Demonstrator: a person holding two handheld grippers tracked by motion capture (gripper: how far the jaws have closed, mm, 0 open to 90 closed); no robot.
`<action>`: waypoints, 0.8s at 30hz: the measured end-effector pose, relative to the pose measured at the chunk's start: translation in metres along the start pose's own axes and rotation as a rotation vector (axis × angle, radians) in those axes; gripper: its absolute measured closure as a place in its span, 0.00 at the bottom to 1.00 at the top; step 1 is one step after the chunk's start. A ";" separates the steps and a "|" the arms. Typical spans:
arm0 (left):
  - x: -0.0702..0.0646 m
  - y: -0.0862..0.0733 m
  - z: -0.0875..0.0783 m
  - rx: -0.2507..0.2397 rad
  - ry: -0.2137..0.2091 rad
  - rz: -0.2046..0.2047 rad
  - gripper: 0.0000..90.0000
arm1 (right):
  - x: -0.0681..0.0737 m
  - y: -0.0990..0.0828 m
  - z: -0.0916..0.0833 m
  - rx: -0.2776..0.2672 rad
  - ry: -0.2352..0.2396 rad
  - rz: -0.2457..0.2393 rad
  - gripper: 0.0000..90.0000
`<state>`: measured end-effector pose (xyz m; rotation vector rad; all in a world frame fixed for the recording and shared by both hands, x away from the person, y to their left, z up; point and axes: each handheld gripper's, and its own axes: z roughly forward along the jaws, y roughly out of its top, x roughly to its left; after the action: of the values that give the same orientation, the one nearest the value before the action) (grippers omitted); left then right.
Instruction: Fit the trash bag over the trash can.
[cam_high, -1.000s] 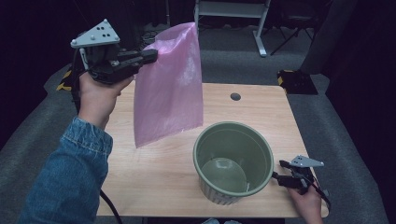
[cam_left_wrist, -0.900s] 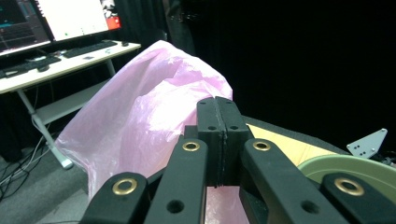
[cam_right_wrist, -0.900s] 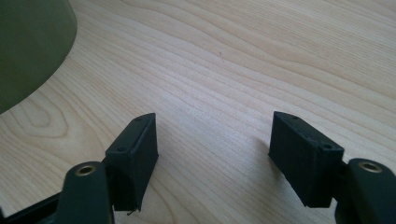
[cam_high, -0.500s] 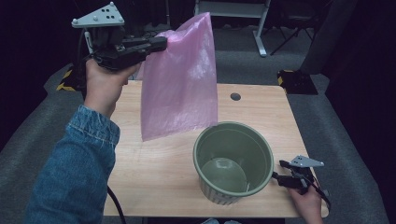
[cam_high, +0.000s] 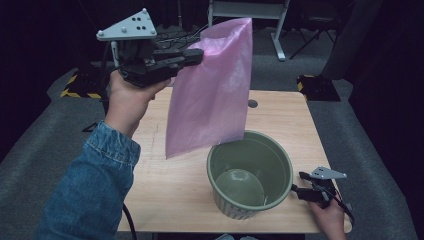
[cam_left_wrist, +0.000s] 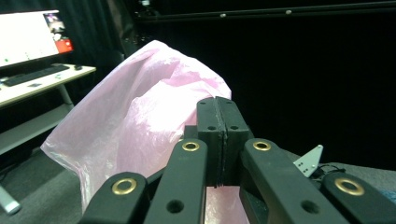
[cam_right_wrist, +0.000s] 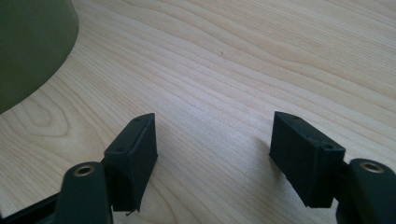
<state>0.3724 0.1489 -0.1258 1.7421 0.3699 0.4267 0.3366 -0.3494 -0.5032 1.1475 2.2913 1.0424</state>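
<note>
The wooden worktop (cam_high: 165, 190) is set in a dark room, and a few things are kept on it. A green bucket (cam_high: 250, 175) is stood upright near the front right of the worktop. Its mouth is left open at the top, so something could be dropped in. It looks empty inside.

A pink plastic bag (cam_high: 212, 90) is held high in the air, above the worktop and just behind and to the left of the bucket. It is hung from one top corner, so it droops down long and loose. Its low corner is seen right at the bucket's back rim. The bag is thin, soft and a bit see-through, with gentle wrinkles. It is probably being lifted this way so it can be put into the bucket.

The bag is pinched by the left gripper (cam_high: 192, 55), whose jaws are pressed tight together on the plastic.

The right gripper (cam_high: 300, 191) is rested low on the worktop, just beside the bucket. Its jaws are kept wide apart and nothing is held.
</note>
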 end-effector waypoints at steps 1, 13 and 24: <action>-0.002 0.000 0.003 0.002 -0.009 0.002 0.99 | 0.000 0.000 0.000 0.000 0.000 0.000 0.35; -0.022 -0.005 0.043 0.032 -0.100 0.020 0.99 | 0.000 0.000 0.000 0.000 -0.001 -0.001 0.35; -0.036 -0.016 0.076 0.030 -0.155 0.024 0.99 | 0.000 0.000 0.000 0.000 -0.001 -0.001 0.35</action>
<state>0.3761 0.0703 -0.1592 1.7977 0.2462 0.3022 0.3367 -0.3494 -0.5032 1.1459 2.2909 1.0418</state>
